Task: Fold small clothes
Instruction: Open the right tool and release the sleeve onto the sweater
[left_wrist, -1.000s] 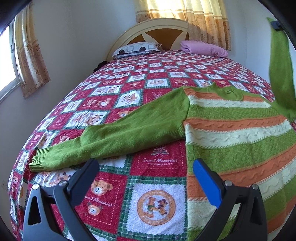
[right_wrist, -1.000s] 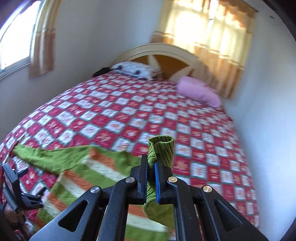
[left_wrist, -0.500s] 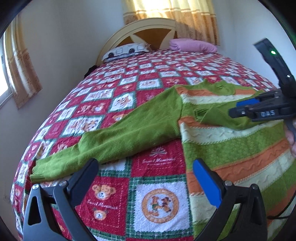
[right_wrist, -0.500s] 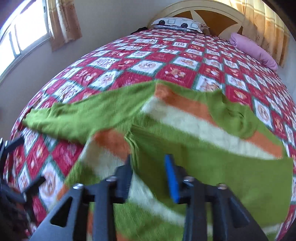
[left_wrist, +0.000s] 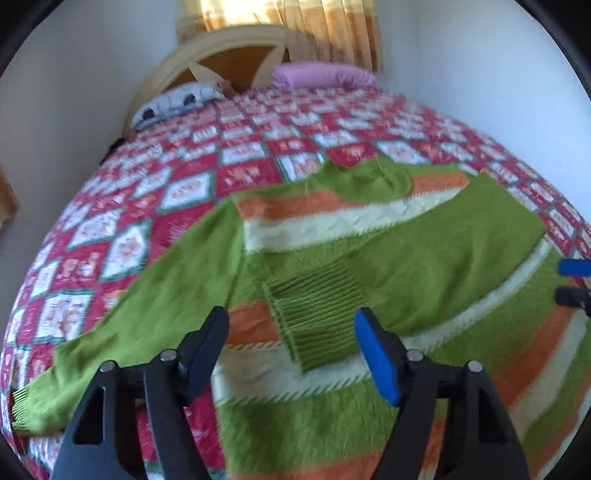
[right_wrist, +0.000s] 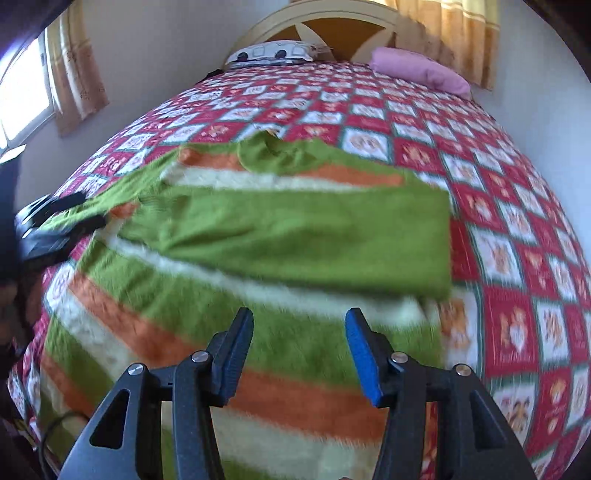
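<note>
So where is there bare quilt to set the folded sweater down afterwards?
Bare red-and-white checked quilt runs between the green, orange and cream striped knit sweater and the two pillows: pink pillow and patterned white pillow. Another strip lies right of the sweater. The near side is crowded: sweater body, folded sleeve, outstretched sleeve.
</note>
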